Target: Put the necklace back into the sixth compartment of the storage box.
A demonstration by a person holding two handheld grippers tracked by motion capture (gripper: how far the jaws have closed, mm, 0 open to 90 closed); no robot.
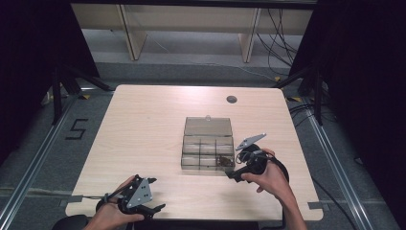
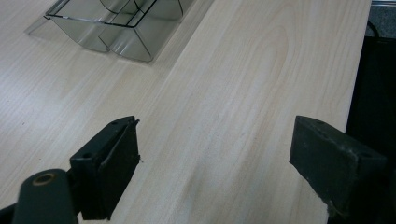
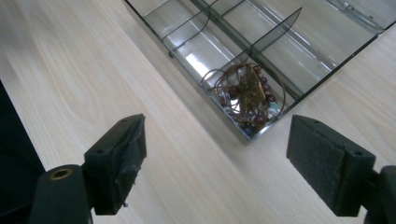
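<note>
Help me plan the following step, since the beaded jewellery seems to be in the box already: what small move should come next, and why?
Probably draw the right tongs back and reach for the lid. The beaded jewellery lies in a corner compartment of the clear box, the tongs stand open with nothing between them, and the lid lies flat open behind.

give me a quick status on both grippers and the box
Left gripper open over bare table. Right gripper open, nothing between jaws. Beads lie in near corner cell of open box. Nothing in the way.
</note>
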